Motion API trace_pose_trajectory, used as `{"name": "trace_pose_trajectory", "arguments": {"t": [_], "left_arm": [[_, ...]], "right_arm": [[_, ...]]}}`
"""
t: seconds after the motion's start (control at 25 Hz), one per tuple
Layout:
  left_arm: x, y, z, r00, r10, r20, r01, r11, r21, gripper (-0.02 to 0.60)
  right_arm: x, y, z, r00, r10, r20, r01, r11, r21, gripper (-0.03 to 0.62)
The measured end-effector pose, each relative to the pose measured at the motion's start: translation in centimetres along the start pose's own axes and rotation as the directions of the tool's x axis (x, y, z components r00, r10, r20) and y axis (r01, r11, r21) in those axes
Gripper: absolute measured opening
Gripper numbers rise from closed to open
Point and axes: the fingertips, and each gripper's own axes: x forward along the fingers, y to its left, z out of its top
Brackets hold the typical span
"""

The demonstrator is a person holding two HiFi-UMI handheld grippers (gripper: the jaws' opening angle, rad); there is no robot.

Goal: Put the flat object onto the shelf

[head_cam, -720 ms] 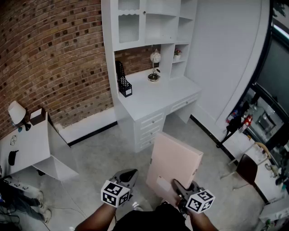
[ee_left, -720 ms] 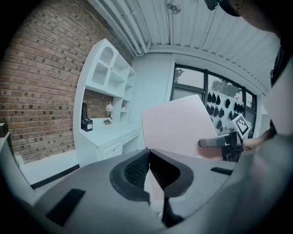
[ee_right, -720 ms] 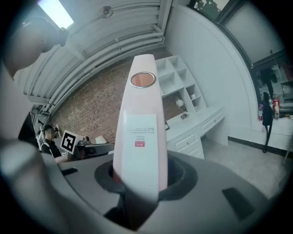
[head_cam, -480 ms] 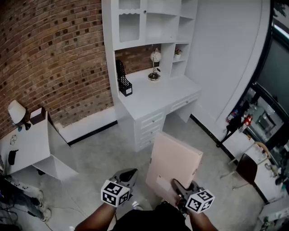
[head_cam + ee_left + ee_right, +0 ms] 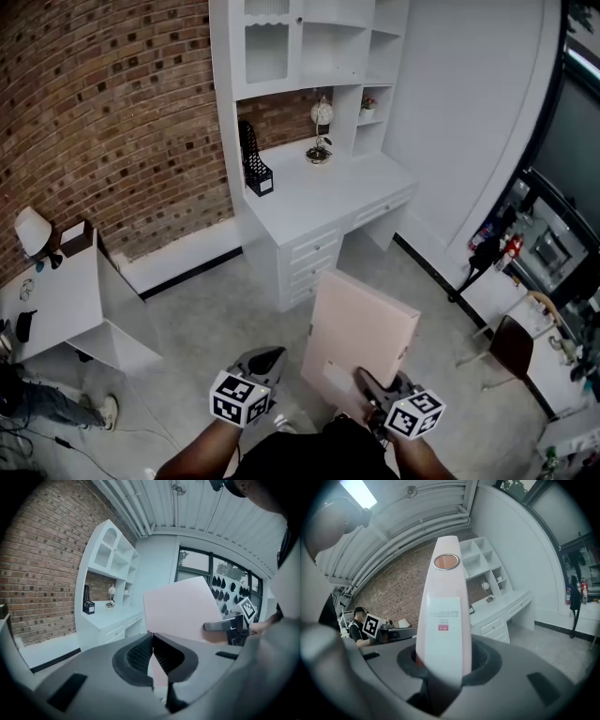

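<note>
The left gripper (image 5: pixel 265 360) is empty, its jaws pressed together. Just right of it, the right gripper (image 5: pixel 368 384) clamps the near edge of the flat pink box (image 5: pixel 361 323). The white shelf (image 5: pixel 309 47) stands well ahead, so the box is not yet placed.

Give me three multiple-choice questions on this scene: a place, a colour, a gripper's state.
1. Where does the black mesh file holder stand? A on the white desk; B on the floor; C on a chair.
2. What colour is the flat cardboard box? A blue; B pale pink; C green.
3. The left gripper is: A shut, empty; B holding the box; C wide open.
Answers: A, it stands on the desktop; B, pink in every view; A, its fingers meet on nothing.
</note>
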Motion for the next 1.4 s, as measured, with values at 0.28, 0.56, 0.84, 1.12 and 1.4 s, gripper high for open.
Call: {"name": "trace_pose_trajectory", "arguments": {"t": [0.28, 0.56, 0.84, 1.12, 1.4], "left_arm": [[-0.2, 0.0, -0.4, 1.000, -0.005, -0.002, 0.005, 1.000, -0.009, 0.005], [1.0, 0.0, -0.9, 1.000, -0.018, -0.021, 0.018, 1.000, -0.025, 0.005], [6.1, -0.9, -0.7, 0.997, -0.053, -0.051, 0.052, 0.998, -0.023, 0.005], [14.6, -0.2, 2.9, 0.998, -0.044, -0.044, 0.043, 0.999, -0.012, 0.006], [24.7, -0.3, 7.4, 0.999, -0.031, -0.041, 0.032, 0.999, 0.025, 0.005]], "right_arm": [[0.2, 1.6, 0.5, 0.998, 0.059, 0.020, -0.059, 0.998, -0.016, 0.172], [0.2, 0.3, 0.5, 0.999, 0.033, 0.003, -0.033, 0.999, -0.007, 0.172], [0.8, -4.3, 1.8, 1.000, 0.001, 0.003, -0.001, 1.000, 0.009, 0.173], [3.7, -12.4, 6.4, 1.000, -0.017, 0.001, 0.017, 1.000, 0.003, 0.172], [6.0, -21.0, 13.5, 0.998, -0.005, 0.062, 0.004, 1.000, 0.006, 0.172]]}}
